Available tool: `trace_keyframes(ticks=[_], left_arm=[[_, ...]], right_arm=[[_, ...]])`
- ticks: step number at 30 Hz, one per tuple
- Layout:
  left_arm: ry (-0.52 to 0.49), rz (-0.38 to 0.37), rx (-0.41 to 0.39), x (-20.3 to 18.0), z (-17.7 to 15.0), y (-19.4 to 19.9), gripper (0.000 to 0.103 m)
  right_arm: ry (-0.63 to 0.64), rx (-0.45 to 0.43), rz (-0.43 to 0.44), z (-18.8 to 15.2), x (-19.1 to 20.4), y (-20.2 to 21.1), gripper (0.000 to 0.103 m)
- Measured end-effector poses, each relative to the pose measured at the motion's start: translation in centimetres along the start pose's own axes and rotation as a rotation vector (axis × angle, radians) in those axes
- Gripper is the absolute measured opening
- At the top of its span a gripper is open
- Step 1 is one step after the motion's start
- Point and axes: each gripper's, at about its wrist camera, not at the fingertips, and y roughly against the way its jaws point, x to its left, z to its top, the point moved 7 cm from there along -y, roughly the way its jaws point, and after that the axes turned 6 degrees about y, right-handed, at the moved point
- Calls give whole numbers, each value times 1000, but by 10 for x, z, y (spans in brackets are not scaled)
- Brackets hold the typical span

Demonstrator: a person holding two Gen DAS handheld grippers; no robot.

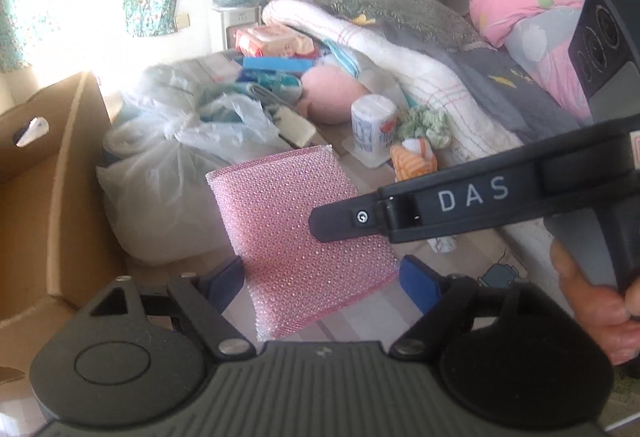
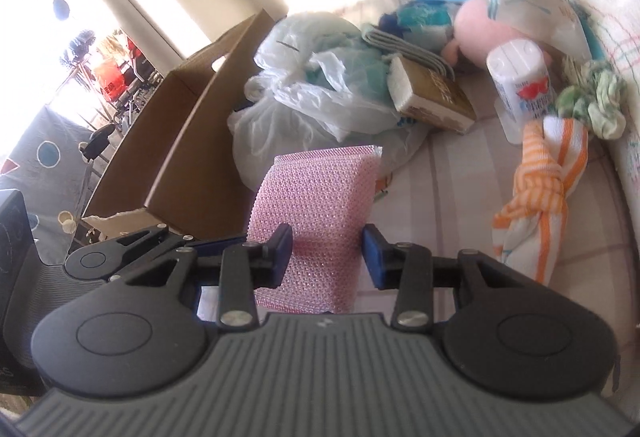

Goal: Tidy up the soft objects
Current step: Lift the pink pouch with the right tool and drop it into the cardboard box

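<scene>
A pink glittery sponge is held up above the striped mat. My right gripper is shut on the sponge, its blue pads pressing both sides of the lower half. In the left wrist view the right gripper reaches in from the right, one finger lying across the sponge's face. My left gripper stands open around the sponge's lower end, its pads wide at either edge and not squeezing it. From the right wrist view, the left gripper sits just left of the sponge.
An open cardboard box stands at the left. Behind the sponge lie a plastic bag, a pink plush, a wrapped paper roll, a green cloth, an orange striped cloth and a book. A white towel is at the right.
</scene>
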Motion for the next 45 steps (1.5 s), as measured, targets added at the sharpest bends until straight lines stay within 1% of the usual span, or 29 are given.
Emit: trace_keyframes(ticks=[3,5,7,10,13,16,18,20,24,27,30,33,37,41,44,45], left_arm=[[11,29,-68,15,23,24,85],[19,55,-105,30,37,39,86],[33,92,-136,50,53,54,90],[78,148,-155,89,78,72,91],[138,183,-147,135,101,83,92],[169,242,-115,185,123,83,92],[171,260,-63,214,134,73,92],[177,266,-21,239,141,58,92],[206,239,43,276,140,25,92],[222,210,88,296,130,5,92],[228,181,123,312,127,-14,92],[254,151,163,323,122,-35,92],[293,139,225,334,116,-61,92],[346,146,304,345,106,-86,91],[392,150,346,350,99,-99,84],[400,150,358,351,98,-104,80]], right_arm=[[54,-52,28,30,24,12,38],[84,-71,54,51,41,13,38],[120,-80,85,73,61,8,39],[177,-63,139,109,99,-11,39],[228,-36,192,144,139,-39,41],[243,22,252,175,172,-76,41],[241,68,270,191,189,-105,41],[242,100,260,203,201,-133,41],[204,166,241,221,203,-186,41],[193,202,203,223,198,-221,41],[210,226,155,222,192,-246,42],[240,239,103,224,187,-265,44],[254,231,78,230,181,-279,56],[259,196,74,236,169,-281,56],[244,152,87,243,158,-269,56],[239,135,89,245,154,-265,56]])
